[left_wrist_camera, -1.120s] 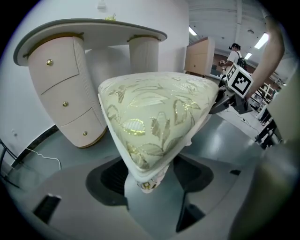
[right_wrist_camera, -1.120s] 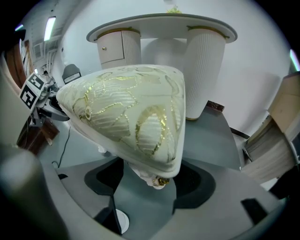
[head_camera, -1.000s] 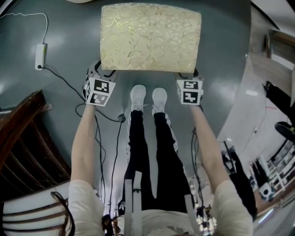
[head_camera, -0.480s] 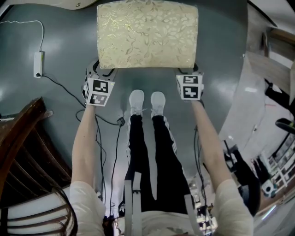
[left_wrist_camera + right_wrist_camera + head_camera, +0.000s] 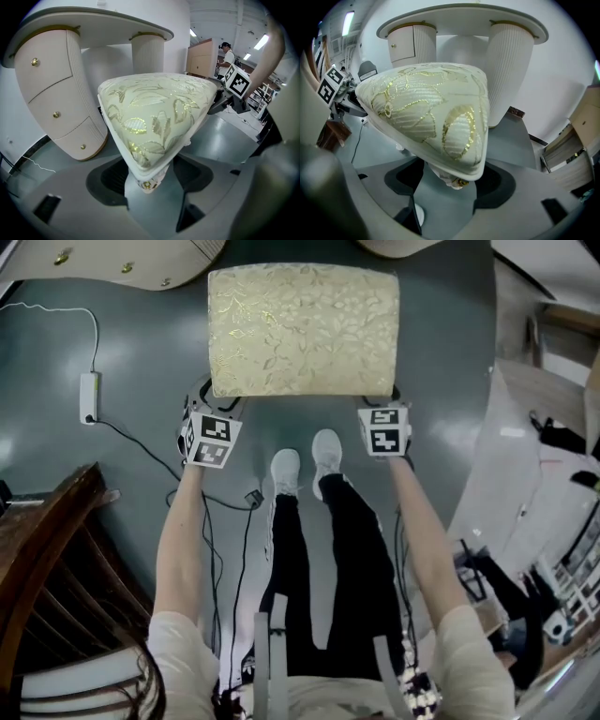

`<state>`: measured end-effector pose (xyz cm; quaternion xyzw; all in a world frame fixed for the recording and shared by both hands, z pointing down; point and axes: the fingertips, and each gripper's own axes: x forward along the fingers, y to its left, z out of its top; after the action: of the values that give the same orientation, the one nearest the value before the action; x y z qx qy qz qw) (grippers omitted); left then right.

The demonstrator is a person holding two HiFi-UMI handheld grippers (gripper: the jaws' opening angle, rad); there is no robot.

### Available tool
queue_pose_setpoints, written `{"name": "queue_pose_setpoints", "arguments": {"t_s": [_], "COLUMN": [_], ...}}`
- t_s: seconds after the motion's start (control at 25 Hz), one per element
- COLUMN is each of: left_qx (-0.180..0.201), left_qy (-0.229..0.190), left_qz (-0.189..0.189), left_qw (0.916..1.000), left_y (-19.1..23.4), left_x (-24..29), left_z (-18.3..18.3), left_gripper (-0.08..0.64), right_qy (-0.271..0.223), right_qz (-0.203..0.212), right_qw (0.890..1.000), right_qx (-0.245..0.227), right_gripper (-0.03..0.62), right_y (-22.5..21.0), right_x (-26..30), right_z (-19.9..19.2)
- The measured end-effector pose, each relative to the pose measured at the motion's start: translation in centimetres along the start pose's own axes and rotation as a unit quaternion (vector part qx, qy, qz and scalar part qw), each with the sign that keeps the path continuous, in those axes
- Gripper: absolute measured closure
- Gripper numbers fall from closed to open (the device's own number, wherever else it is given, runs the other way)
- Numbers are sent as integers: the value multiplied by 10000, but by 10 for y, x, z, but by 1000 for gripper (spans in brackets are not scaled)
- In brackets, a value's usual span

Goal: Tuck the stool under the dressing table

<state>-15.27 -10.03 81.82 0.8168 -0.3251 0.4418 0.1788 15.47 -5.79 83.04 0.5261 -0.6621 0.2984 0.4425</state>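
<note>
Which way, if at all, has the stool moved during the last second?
Yes: judged against the power strip, the stool slid slightly toward the dressing table.

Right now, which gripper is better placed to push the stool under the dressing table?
Neither: use both. Left gripper and right gripper each stand open around a near corner of the stool, level with each other, the dressing table straight ahead. One-sided pushing would likely swing it.

Left gripper (image 5: pixel 214 401) and right gripper (image 5: pixel 388 401) point steeply down, fingers (image 5: pixel 70 206) spread wide.
</note>
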Motion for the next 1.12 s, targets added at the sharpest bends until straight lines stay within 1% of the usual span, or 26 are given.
{"name": "queue_pose_setpoints", "arguments": {"t_s": [0.12,0.2,0.36,0.44,0.6,0.84,1.0,1.12], "left_qx": [14,99,260,245,270,223,186,178], "left_qy": [2,32,76,124,98,39,-12,46], "left_qz": [-33,-79,-108,-61,-4,83,199,277], "left_qw": [10000,9999,9996,9996,9996,9997,9996,9994], "left_y": [6,7,6,6,10,8,5,2], "left_x": [-2,-4,-1,-3,-3,-2,-2,0], "left_z": [4,3,5,2,5,4,3,2], "left_gripper": [255,256,261,264,264,264,264,264], "right_qy": [29,78,197,252,158,15,-11,49], "right_qz": [-23,78,273,310,235,219,168,80], "right_qw": [10000,9999,9987,9983,9992,9989,9987,9982], "right_qx": [53,49,-375,-415,-297,-411,-472,-585], "right_gripper": [267,267,267,267,267,267,267,267], "right_y": [0,4,0,4,6,2,0,-3], "right_x": [-1,-1,2,0,0,4,5,7], "right_z": [7,4,6,4,5,9,11,11]}}
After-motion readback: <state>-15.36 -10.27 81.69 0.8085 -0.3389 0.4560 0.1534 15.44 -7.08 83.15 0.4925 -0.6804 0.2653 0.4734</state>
